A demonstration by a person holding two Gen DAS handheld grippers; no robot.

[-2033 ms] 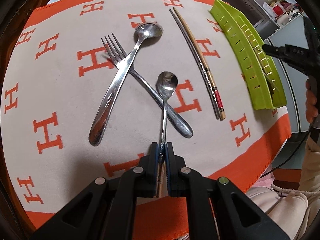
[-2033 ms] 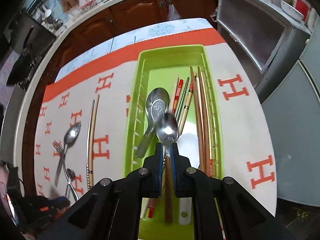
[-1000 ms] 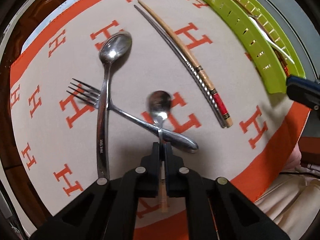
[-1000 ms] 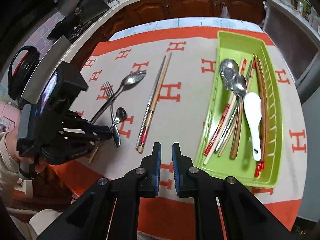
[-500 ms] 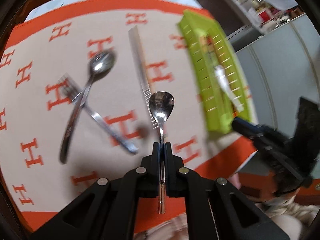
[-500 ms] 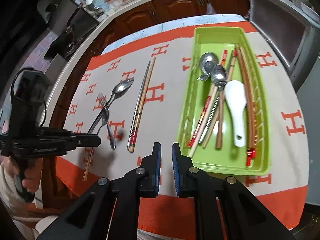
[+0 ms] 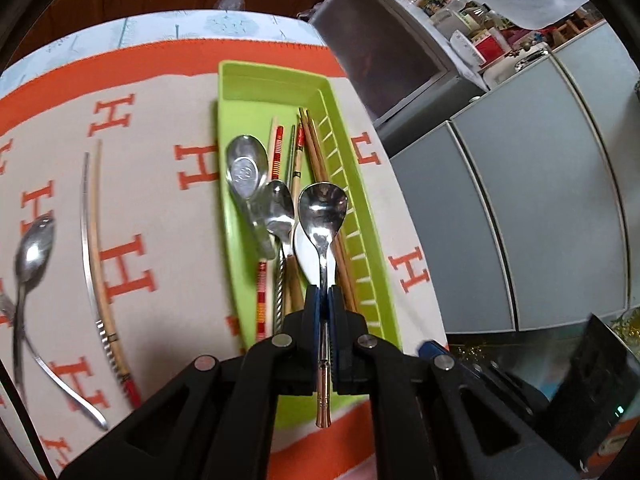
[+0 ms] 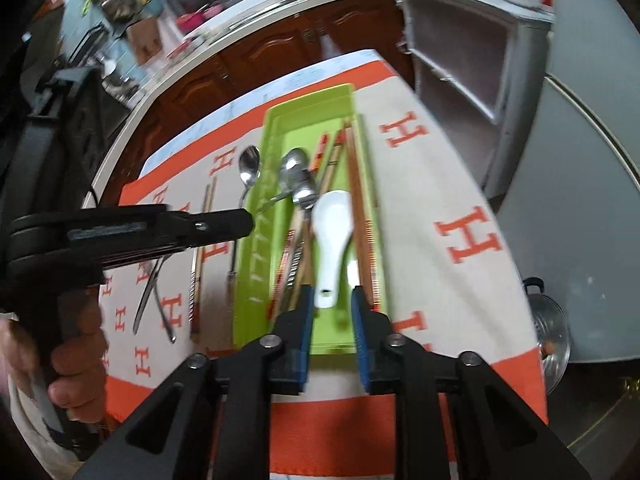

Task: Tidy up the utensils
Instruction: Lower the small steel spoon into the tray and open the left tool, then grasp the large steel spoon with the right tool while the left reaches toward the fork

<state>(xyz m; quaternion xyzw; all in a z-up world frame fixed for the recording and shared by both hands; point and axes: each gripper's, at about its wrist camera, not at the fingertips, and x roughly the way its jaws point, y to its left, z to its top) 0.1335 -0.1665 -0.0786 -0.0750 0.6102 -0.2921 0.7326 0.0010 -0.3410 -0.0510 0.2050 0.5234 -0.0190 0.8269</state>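
The left gripper (image 7: 323,300) is clamped tight on the handle of a small steel spoon (image 7: 322,216), bowl pointing forward, held above the green tray (image 7: 256,92). The tray sits on the orange-and-cream cloth (image 7: 160,208) covering the counter, and it's well stocked: a white ceramic spoon (image 8: 332,236), a wide metal ladle-type spoon (image 7: 246,172), another steel spoon (image 7: 280,210), and several chopsticks (image 7: 316,152) along its slotted right wall.

Out on the cloth to the left of the tray lies one pair of chopsticks (image 7: 94,248), one metal, one wooden, side by side. Further left, a big spoon (image 7: 32,248) lies crossed with a fork handle (image 7: 64,388); that corner is blurred.

The right gripper (image 8: 331,332) hovers at the near end of the tray, jaws apart, holding nothing.
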